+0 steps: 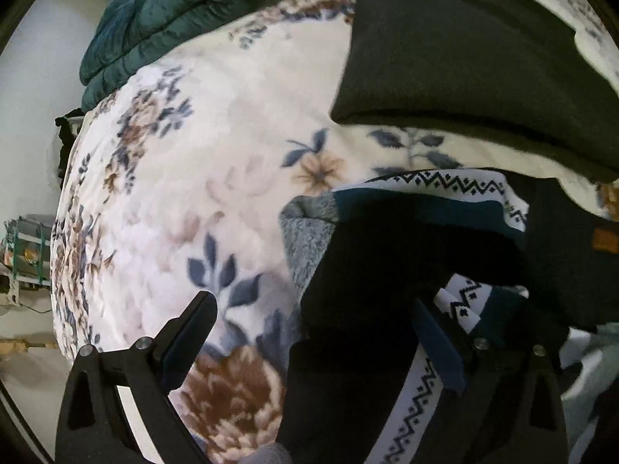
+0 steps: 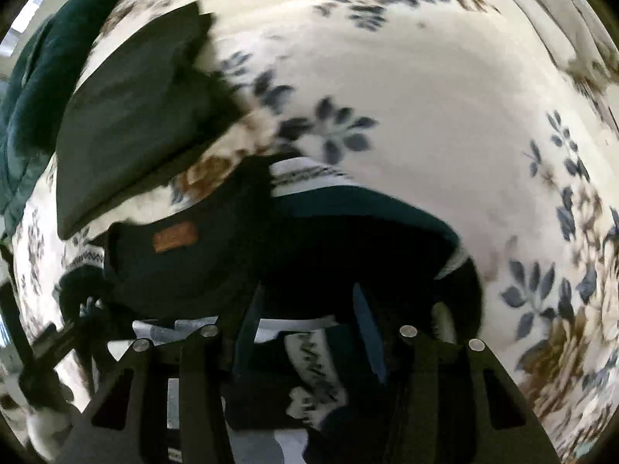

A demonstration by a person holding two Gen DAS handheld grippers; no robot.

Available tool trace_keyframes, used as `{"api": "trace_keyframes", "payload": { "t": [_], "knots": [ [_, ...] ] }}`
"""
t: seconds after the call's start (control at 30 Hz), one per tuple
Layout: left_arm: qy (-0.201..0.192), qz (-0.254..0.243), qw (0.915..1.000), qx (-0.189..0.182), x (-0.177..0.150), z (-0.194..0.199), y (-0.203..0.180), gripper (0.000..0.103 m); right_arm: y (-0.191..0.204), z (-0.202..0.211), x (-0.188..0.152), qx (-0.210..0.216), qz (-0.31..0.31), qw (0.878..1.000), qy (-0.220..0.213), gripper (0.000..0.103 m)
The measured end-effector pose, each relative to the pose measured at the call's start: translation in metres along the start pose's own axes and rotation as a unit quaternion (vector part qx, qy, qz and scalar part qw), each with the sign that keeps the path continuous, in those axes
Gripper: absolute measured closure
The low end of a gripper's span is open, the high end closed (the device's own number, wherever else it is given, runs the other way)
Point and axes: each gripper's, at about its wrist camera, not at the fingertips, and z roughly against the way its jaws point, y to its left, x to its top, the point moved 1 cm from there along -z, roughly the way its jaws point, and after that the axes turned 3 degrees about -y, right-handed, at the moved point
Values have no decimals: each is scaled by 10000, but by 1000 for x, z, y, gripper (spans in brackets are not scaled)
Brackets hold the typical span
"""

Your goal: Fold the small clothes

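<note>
On the floral blanket (image 1: 216, 178), seen from the left wrist, a dark garment with a white zigzag-patterned band (image 1: 390, 270) lies bunched at the lower right, with a grey fleecy patch showing at its left edge. The left gripper (image 1: 313, 332) points steeply down over that edge with its jaws spread wide: one finger hangs over bare blanket, the other sits against the patterned band, and nothing is pinched, so the claw reads as released, probably poised to take the garment's near edge. Beyond it a folded dark olive cloth (image 1: 464, 58) rests flat, likely a piece already finished and set out of the way, and a teal quilted cover (image 1: 154, 11) lies at the far edge. From the right wrist the picture is blurred, but the same garment, marked by a small brown leather tag (image 2: 173, 240), fills the middle and runs under the right gripper (image 2: 305, 321). Its jaws stand partly apart with dark cloth and a strip of patterned band between them; whether the pads actually press the fabric I cannot tell. The folded olive cloth (image 2: 135, 116) lies up and to the left, apart from the garment.
</note>
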Motion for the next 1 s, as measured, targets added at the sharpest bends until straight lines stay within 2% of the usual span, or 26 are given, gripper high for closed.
{"api": "trace_keyframes", "payload": {
  "t": [0.03, 0.17, 0.3, 0.37, 0.4, 0.43, 0.47, 0.5, 0.53, 0.57, 0.67, 0.77, 0.93, 1.0],
  "knots": [
    [-59, 31, 10000, -48, -4, 7, 5, 2, -6, 10, -2, 130, 1, 9999, -45, 53],
    [-162, 342, 9990, -229, -33, 29, 35, 2, -34, 42, -7, 202, -32, 9998, -16, 47],
    [239, 1014, 9900, -951, -63, 24, 58, 3, -52, 33, -18, 126, -189, 9995, 220, 47],
    [521, 1224, 9821, -1331, -73, 9, 57, 16, -52, 17, -24, 79, -233, 9993, 264, 47],
    [719, 1273, 9772, -1542, -78, -3, 52, 37, -54, 8, -23, 52, -262, 9991, 337, 47],
    [827, 1289, 9733, -1709, -80, -9, 48, 72, -53, 2, -24, 20, -262, 9989, 385, 47],
    [912, 1272, 9705, -1832, -82, -14, 42, 82, -53, -2, -25, -7, -267, 9989, 389, 53],
    [850, 1195, 9726, -1804, -83, -14, 37, 85, -51, -3, -27, -20, -275, 9990, 341, 61],
    [719, 1137, 9749, -1775, -83, -10, 35, 91, -50, 1, -28, -30, -273, 9993, 265, 85],
    [597, 1095, 9759, -1792, -84, -5, 35, 92, -50, 7, -30, 30, -273, 9994, 195, 94],
    [315, 1151, 9745, -1898, -88, 9, 46, 94, -53, 33, -34, 114, -342, 9992, -184, 97],
    [207, 1140, 9728, -2006, -89, 17, 55, 95, -60, 54, -36, 65, -402, 9983, -423, 98],
    [305, 999, 9731, -2055, -84, 7, 57, 95, -70, 35, -30, -145, -484, 9985, -219, 98],
    [414, 1006, 9729, -2039, -80, 10, 55, 89, -71, 19, -26, -123, -451, 9989, 99, 97]
  ]
}}
